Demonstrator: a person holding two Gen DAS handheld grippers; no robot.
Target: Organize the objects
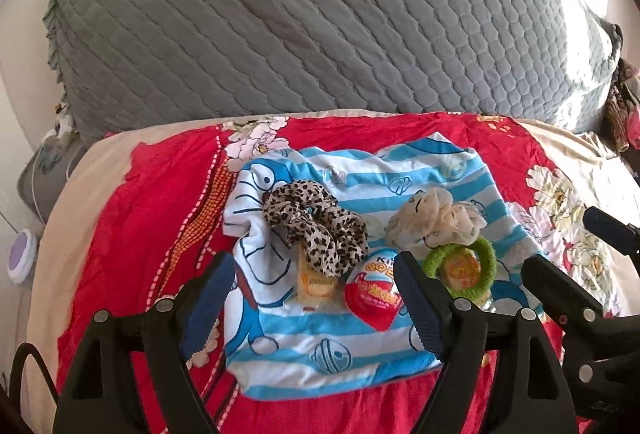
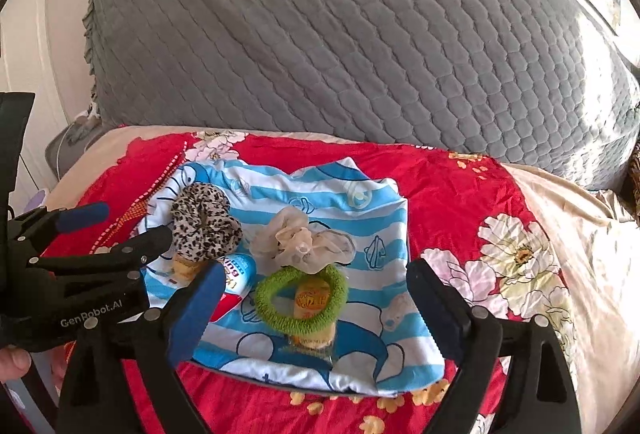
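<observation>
A blue-and-white striped cartoon cloth [image 1: 320,346] [image 2: 372,218] lies on the bed with small items on it. These are a leopard scrunchie [image 1: 316,230] [image 2: 204,222], a cream scrunchie [image 1: 436,222] [image 2: 304,242], a red-and-white chocolate egg [image 1: 374,286] [image 2: 240,274], a yellow wrapped snack [image 1: 310,282], and a green hair tie [image 1: 460,266] [image 2: 300,298] ringed around a yellow snack cup [image 2: 312,300]. My left gripper [image 1: 316,298] [image 2: 120,230] hangs open above the egg and the wrapped snack. My right gripper [image 2: 320,308] [image 1: 580,258] is open above the green hair tie. Neither holds anything.
A red floral bedspread [image 1: 140,214] [image 2: 460,202] covers the bed. A large grey quilted cushion [image 1: 320,14] [image 2: 340,34] rises behind it. A round purple-and-white object [image 1: 22,254] sits beyond the bed's left edge. A person's thumb [image 2: 14,362] shows at the lower left.
</observation>
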